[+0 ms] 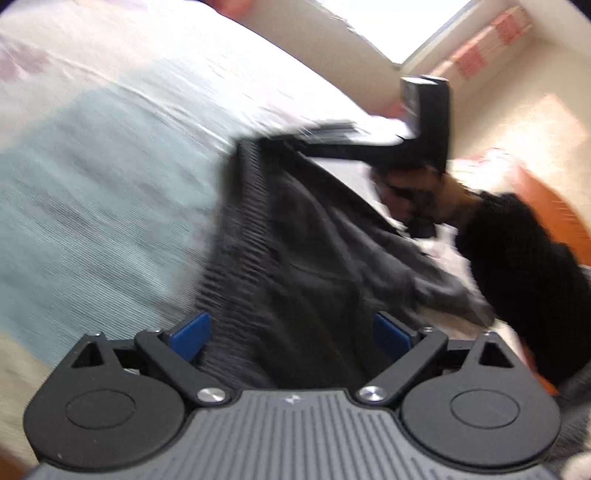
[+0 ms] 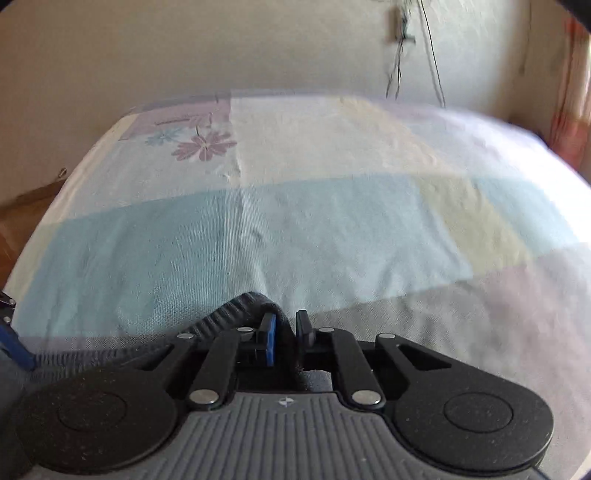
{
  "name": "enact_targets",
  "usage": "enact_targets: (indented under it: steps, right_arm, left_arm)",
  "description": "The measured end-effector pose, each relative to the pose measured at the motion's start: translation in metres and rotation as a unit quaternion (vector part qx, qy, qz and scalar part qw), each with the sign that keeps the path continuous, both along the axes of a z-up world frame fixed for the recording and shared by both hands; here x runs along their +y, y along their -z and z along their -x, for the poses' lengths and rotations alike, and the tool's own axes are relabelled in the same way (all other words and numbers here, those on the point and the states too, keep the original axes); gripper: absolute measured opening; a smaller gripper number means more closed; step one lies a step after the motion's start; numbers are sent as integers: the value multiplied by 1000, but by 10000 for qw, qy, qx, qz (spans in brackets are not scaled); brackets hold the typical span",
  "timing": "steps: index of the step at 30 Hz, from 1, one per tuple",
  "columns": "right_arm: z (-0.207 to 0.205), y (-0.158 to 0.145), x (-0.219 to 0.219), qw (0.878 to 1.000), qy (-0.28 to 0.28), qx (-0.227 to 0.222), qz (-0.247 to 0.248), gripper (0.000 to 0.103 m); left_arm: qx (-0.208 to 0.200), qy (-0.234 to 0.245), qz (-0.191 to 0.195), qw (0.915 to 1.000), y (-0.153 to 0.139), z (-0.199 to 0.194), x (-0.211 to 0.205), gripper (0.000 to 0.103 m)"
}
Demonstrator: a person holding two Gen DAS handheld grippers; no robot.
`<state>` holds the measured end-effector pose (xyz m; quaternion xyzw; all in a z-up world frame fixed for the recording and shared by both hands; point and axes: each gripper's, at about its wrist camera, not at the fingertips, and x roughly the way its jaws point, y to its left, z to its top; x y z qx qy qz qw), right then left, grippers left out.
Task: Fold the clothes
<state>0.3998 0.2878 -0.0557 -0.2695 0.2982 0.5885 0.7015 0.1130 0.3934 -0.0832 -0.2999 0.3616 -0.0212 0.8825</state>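
Left wrist view shows the left gripper [image 1: 291, 334] with its blue pads [image 1: 192, 334] spread wide apart. A dark grey garment [image 1: 295, 236] with a ribbed band [image 1: 243, 229] lies between the jaws, but neither pad presses on it, so this gripper is released. The garment hangs in folds from its upper end, where the right gripper [image 1: 332, 134], seen as a black shape from the side, grasps the band's top edge. The whole picture is blurred. Behind the garment spreads the bed [image 1: 110, 184], covered by a sheet in pale blue and white blocks. At the right edge a person in a dark top [image 1: 524, 266] leans near the bed, and a bright window [image 1: 399, 22] sits above.

Right wrist view shows the right gripper [image 2: 286, 325] with its jaws drawn nearly together, clenched on a bunched bit of the ribbed band [image 2: 255, 301], which rises between the pads. More of the band trails off to the lower left, toward a blue pad of the left gripper [image 2: 14, 345] at the picture's edge. Beyond lies the bed [image 2: 332, 221], its sheet patterned in blue, white, yellow and lilac patches, with a printed purple flower [image 2: 205, 146] near the far end. A plain wall [image 2: 221, 48] stands behind, with thin cords [image 2: 430, 44] hanging on it.
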Motion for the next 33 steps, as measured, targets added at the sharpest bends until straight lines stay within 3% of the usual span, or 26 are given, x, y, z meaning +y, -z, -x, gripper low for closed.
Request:
enact_targets:
  steps: [4,7,10,15,16,17,18,19,21,24,26,30,33]
  right_arm:
    - [11,-22,-25,10000,-8,-76,-18,35]
    - [18,-47,-59,9999,107,-56,0,38]
    - [29,-66,-101,9991,394,-93,79,40]
    - [57,-73,-188,9954,945,-14,133,55]
    - [63,-71,-204,9937,1108,36,147,55]
    - [69,-68,-220,9915,1289,86,161,55]
    - [75,-65,-236,9889,1470,135,175,55]
    - [81,-62,-253,9859,1650,184,189,55]
    - [93,-56,-285,9790,2009,282,216,56]
    - [112,-39,-323,9654,2455,876,79,57]
    - [129,-32,-338,9606,2590,1004,-38,58]
    - [151,-24,-351,9504,2753,1399,-373,60]
    - [163,-22,-350,9512,2749,1335,-421,62]
  left_arm:
    - [-184,-67,-539,9984,-18,12,-3,93]
    - [-341,136,-696,9969,-26,3,-10,93]
    - [-502,422,-438,9969,-24,-19,-15,93]
    - [-449,1288,670,9884,4,-75,-41,94]
    - [-340,1199,545,9907,8,-80,-45,94]
    - [-128,1089,188,9938,10,-82,-49,94]
    - [19,1017,-165,9947,11,-83,-52,83]
    - [-5,1057,-496,9932,10,-79,-51,75]
    - [144,1063,-1044,9887,7,-65,-45,74]
    - [300,1085,-1008,9885,-1,-44,-36,75]
    - [373,1008,-906,9901,-14,-34,-34,84]
    - [40,1339,-1240,9832,-37,-21,-63,89]
    - [465,1433,-1635,9750,-20,-24,-87,89]
